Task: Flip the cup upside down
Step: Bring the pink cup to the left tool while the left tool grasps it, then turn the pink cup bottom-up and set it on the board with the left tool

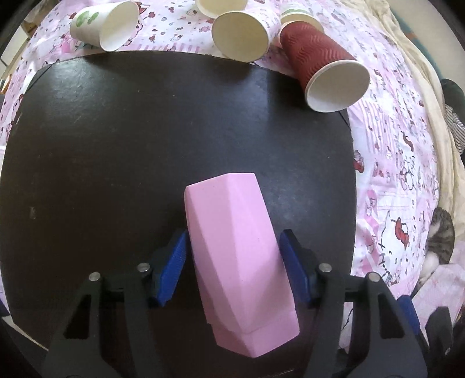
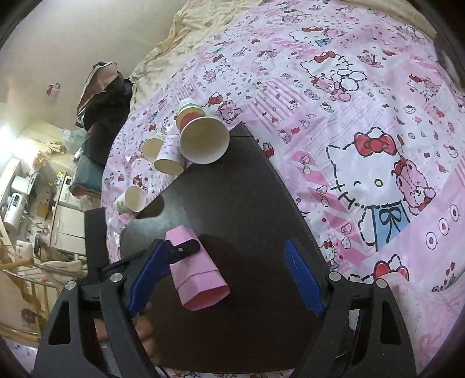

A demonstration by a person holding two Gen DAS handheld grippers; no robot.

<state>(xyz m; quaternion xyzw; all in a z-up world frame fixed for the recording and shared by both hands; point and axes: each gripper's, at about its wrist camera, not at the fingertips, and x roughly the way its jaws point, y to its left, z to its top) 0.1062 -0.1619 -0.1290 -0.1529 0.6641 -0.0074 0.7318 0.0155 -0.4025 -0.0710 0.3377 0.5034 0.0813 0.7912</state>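
A pink faceted cup (image 1: 238, 256) lies between the blue fingers of my left gripper (image 1: 234, 267), its closed base pointing away over the black board (image 1: 116, 145). The left pad touches its side; a thin gap shows at the right pad. In the right wrist view the same pink cup (image 2: 197, 279) is tilted above the board, its open mouth toward the camera, with the left gripper's black finger across it. My right gripper (image 2: 223, 276) is open and empty, its fingers wide apart beside the cup.
Several paper cups lie on their sides at the board's far edge: a dark red one (image 1: 322, 69), a white one (image 1: 241, 35) and a leaf-printed one (image 1: 104, 26). A pink Hello Kitty sheet (image 2: 363, 145) covers the bed. A cat (image 1: 440, 241) lies at the right.
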